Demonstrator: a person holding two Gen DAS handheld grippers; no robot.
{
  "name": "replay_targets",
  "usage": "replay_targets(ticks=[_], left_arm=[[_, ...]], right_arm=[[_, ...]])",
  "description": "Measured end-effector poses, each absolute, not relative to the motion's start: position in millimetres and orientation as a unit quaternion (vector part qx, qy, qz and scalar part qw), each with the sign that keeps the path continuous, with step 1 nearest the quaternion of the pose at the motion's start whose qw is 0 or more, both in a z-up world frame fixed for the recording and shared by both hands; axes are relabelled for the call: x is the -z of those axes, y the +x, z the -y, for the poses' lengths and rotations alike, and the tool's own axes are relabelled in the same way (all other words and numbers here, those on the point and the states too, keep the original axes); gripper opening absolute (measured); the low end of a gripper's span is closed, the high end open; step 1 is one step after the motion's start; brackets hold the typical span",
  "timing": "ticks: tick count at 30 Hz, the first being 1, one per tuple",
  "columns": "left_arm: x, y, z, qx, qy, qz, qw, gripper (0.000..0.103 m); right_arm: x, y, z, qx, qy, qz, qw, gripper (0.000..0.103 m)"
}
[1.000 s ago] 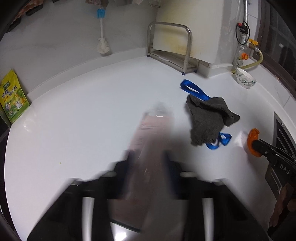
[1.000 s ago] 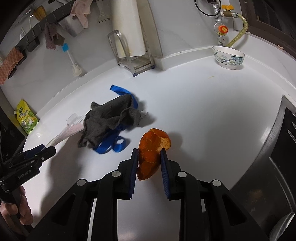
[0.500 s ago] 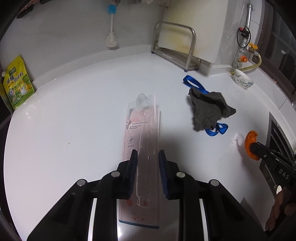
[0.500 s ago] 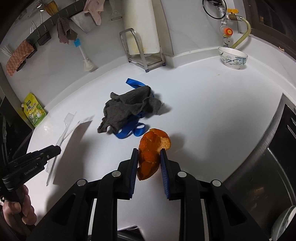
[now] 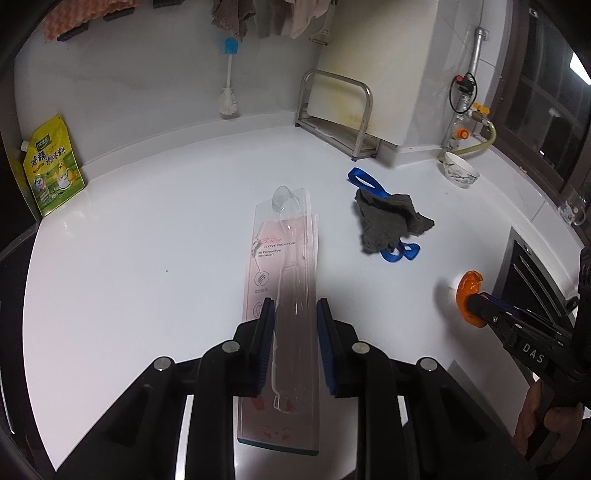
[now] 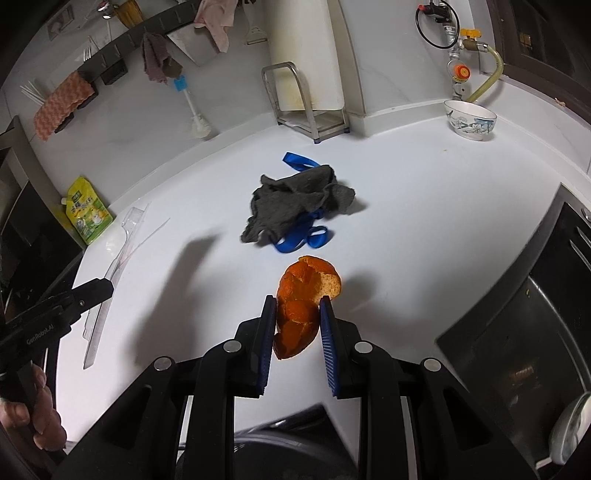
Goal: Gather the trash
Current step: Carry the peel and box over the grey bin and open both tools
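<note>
My left gripper point(image 5: 293, 314) is clamping the toothbrush package point(image 5: 282, 280), my right gripper point(image 6: 297, 314) the orange peel point(image 6: 301, 302), both hanging over the counter point(image 5: 147, 240), nearer me than the grey rag point(image 6: 295, 206). I'm keeping both pinches firm while seeking a bin.

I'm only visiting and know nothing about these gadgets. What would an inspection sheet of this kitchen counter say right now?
Surface: white counter, mostly bare.
Job's things: toothbrush package, orange peel, both lifted.
Clutter: grey rag on blue strap; bowl; yellow pouch.
Grippers: left gripper shut on the package; right gripper shut on the peel.
Cables: black loop by the gas valve.
Surroundings: metal rack, hanging brush, cloths.
</note>
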State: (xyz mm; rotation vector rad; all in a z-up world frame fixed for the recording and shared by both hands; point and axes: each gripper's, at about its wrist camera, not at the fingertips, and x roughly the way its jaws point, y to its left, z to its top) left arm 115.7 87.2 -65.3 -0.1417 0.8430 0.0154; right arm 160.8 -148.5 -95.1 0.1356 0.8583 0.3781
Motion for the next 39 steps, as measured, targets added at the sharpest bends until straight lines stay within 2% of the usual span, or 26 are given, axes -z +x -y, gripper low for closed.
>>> replay_targets(ticks=[14, 20, 31, 39], left_arm=[[49, 43, -64, 0.04, -0.031, -0.416, 0.908, 0.023], [50, 10, -38, 0.007, -0.051, -0.422, 0.905, 0.023], [73, -51, 30, -0.042, -0.081, -0.446, 0.89, 0.023], [97, -72, 50, -0.055, -0.08, -0.472, 0.876, 0.023]], right_arm=[[83, 61, 156, -0.154, 0.077, -0.432, 0.885, 0.023], [86, 28, 172, -0.194, 0.036, -0.449, 0.871, 0.023], [103, -13, 204, -0.286, -0.006, -0.464, 0.838, 0.023], [130, -32, 209, -0.308, -0.012, -0.488, 0.816, 0.023]])
